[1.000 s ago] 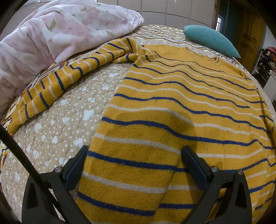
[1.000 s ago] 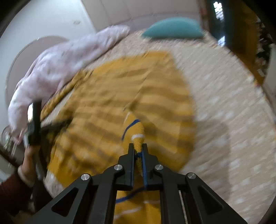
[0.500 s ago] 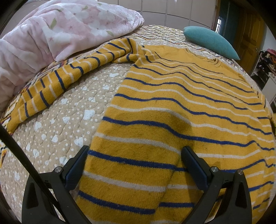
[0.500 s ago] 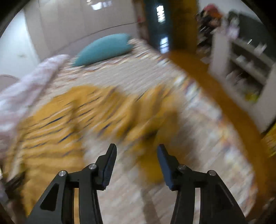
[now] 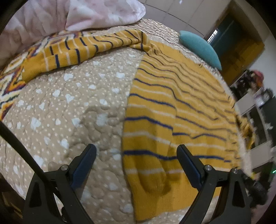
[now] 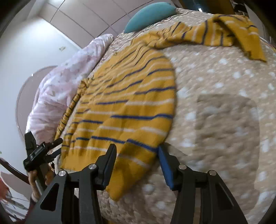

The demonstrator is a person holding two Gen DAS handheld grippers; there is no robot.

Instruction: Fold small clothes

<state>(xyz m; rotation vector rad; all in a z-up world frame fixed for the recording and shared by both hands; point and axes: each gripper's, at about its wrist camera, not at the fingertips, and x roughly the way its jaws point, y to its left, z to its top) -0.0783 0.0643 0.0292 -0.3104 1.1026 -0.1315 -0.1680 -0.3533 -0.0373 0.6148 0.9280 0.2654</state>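
A yellow sweater (image 5: 172,117) with blue and white stripes lies flat on the bed, both sleeves spread outward. Its left sleeve (image 5: 82,50) stretches toward the pink blanket; its right sleeve (image 6: 227,32) shows in the right wrist view lying out to the side. My left gripper (image 5: 136,155) is open and empty, low over the sweater's left hem edge. My right gripper (image 6: 137,153) is open and empty, straddling the sweater's (image 6: 127,103) right hem corner. The left gripper also shows in the right wrist view (image 6: 41,151), held by a hand.
The beige dotted quilt (image 5: 65,106) covers the bed. A pink blanket (image 5: 82,15) is heaped at the far left. A teal pillow (image 5: 200,46) lies at the far end. Shelves (image 5: 258,103) stand beyond the bed's right side.
My right gripper let go of the right sleeve, which now lies spread out, and swung down to the hem corner. My left gripper shifted left to the sweater's left edge.
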